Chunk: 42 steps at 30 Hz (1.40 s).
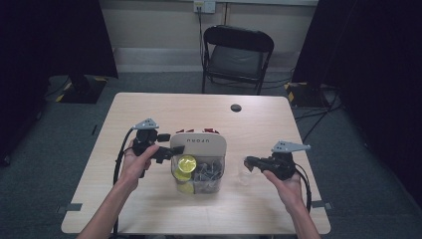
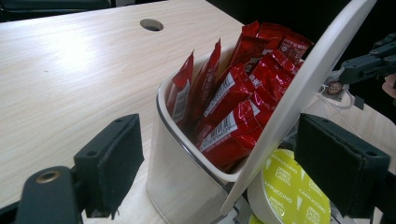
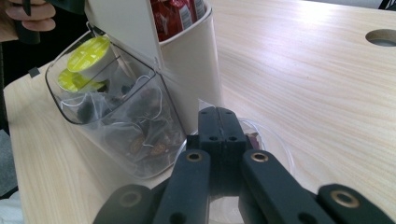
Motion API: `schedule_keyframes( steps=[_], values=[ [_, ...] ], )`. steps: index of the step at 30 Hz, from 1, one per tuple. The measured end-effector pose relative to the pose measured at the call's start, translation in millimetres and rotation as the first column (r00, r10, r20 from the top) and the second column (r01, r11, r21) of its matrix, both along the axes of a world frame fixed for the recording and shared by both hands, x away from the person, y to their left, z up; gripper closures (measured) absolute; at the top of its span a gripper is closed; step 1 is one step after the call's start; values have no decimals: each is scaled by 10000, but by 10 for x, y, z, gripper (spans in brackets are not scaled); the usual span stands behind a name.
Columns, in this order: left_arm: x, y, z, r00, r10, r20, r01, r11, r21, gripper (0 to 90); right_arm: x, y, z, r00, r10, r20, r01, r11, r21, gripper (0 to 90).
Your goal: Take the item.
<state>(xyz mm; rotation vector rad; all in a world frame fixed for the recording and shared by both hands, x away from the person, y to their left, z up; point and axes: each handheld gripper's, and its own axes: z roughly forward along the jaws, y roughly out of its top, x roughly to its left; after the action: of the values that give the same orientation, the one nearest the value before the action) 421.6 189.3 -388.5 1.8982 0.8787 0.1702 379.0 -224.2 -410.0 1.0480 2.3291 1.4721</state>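
- Right gripper sits at the right of the table, near its front, low over the top, jaws pressed flat together. In its own view they look clamped on the top edge of a clear sachet with something dark inside, so I'd call that a grasp.
- From the high view, that sachet hangs or rests just off the jaw tips, right of the organizer and apart from it.
- Left gripper is up against the organizer's left side. Jaws are spread wide; in the left gripper view one pad sits outside the white wall and the other by the yellow capsules, with the tilted white lid between them. Not pressing anything that I can see.
- Organizer sits mid-table: red packets stand packed in the back white bin, while the clear front bin holds yellow capsules on the left and more sachets beside them.
- Folding chair stands behind the table.
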Motion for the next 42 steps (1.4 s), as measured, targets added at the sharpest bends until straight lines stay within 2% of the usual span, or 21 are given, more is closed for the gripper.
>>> schedule_keyframes(
  steps=[9,17,19,28,35,37,38,42],
  values=[
    [0,-3,-1,10000,6,-9,-6,10000,-6,153,7,29,-48,9999,6,-151,-8,9999,-154,900],
    [-3,-4,0,10000,18,-6,-18,10000,-2,154,-4,32,-49,9999,-53,-135,50,9997,-224,858],
    [-10,-6,0,10000,28,36,-29,9999,102,154,-7,29,-48,9999,-86,-133,83,9998,-205,841],
    [-16,-16,-13,10000,53,-30,-52,9999,112,158,-47,-38,5,9994,-353,31,353,9993,120,763],
    [-20,15,-6,9999,127,-42,-126,9999,27,157,-175,-202,53,9961,-844,249,840,9963,166,714],
    [-20,26,-2,9999,115,-43,-115,9999,121,158,-256,-287,24,9957,-895,217,895,9960,-1,672],
    [-19,30,-5,9999,116,-56,-117,9999,-38,158,-279,-305,8,9950,-983,202,985,9951,-104,656],
    [-24,45,4,9998,173,-32,-173,9998,-76,158,-345,-414,-61,9913,-1306,170,1309,9912,-212,600]
  ],
)
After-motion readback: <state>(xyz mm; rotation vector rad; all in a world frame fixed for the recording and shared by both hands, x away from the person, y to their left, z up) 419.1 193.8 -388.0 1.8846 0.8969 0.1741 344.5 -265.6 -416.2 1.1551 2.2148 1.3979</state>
